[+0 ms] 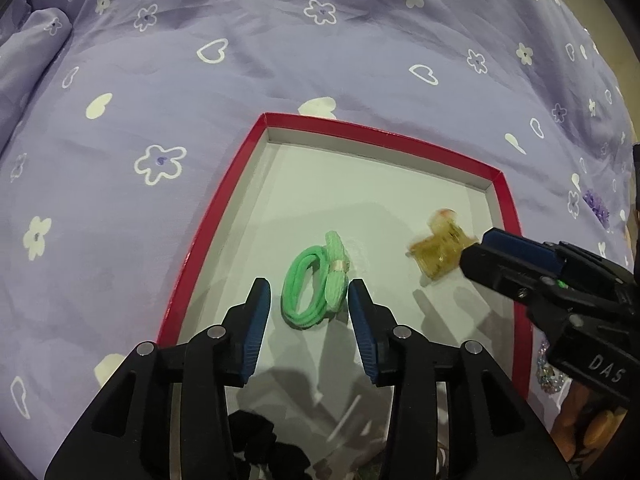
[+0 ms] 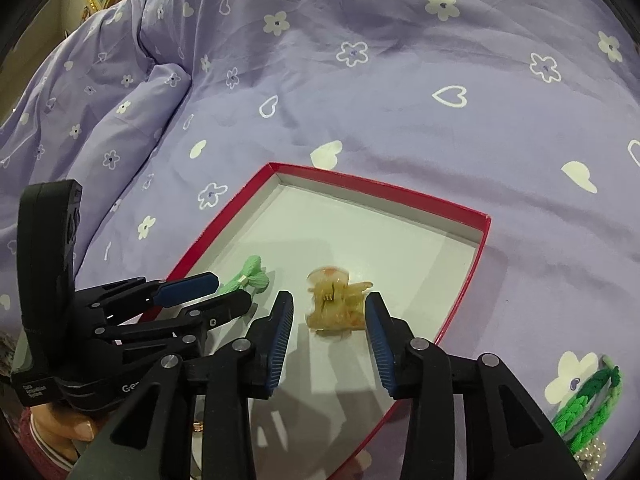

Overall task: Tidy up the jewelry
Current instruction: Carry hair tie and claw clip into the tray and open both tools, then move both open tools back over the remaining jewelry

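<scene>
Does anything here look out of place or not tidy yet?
Yes. A green braided headband and a pearl piece lie on the bedspread, outside the red box. Inside it are the green hair ties and amber claw clip.

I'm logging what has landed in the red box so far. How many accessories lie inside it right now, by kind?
Green hair tie: 1
Amber translucent claw clip: 1
Total in the red box: 2
Dark items at the near edge of the left wrist view are too unclear to count.
</scene>
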### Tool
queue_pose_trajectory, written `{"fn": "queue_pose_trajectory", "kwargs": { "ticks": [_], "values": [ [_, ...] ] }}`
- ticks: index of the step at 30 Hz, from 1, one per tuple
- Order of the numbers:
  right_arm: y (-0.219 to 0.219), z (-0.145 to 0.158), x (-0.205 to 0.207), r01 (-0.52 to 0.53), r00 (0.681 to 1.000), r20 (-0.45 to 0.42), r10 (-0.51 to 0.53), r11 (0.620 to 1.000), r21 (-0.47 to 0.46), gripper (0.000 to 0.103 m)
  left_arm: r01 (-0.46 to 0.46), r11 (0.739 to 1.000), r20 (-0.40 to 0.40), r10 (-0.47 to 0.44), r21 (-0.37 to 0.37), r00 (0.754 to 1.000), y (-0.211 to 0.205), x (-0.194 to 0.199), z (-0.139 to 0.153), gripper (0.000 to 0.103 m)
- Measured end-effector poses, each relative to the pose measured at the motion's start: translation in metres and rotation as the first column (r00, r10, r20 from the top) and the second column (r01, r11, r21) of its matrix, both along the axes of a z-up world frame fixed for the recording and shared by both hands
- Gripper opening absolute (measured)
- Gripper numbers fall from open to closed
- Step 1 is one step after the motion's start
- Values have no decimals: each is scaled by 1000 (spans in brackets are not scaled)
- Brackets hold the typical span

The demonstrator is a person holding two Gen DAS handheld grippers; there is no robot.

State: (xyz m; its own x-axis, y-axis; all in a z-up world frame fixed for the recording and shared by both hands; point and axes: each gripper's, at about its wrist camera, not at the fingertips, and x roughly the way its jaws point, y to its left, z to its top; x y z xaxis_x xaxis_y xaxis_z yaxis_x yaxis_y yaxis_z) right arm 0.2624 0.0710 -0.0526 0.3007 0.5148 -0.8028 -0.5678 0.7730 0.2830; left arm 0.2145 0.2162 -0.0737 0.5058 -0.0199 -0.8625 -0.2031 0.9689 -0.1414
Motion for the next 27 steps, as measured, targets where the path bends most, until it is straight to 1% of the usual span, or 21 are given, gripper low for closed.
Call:
{"fn": "queue_pose_trajectory", "kwargs": {
  "ticks": [8,16,22,27],
  "values": [
    [-19,25,-10,22,999,34,-24,999,41,40,5,1000,36,-5,8,999,-8,-15,21,41],
    [-46,44,-22,57,997,48,-61,995,75,41,26,1000,69,-25,-6,997,-25,-23,43,42],
    [-85,53,-37,114,991,54,-120,989,97,41,69,997,103,-66,-20,992,-52,-30,61,45],
    [-121,56,-48,170,983,49,-176,980,99,43,129,991,118,-125,-28,985,-84,-35,70,45]
  ]
}}
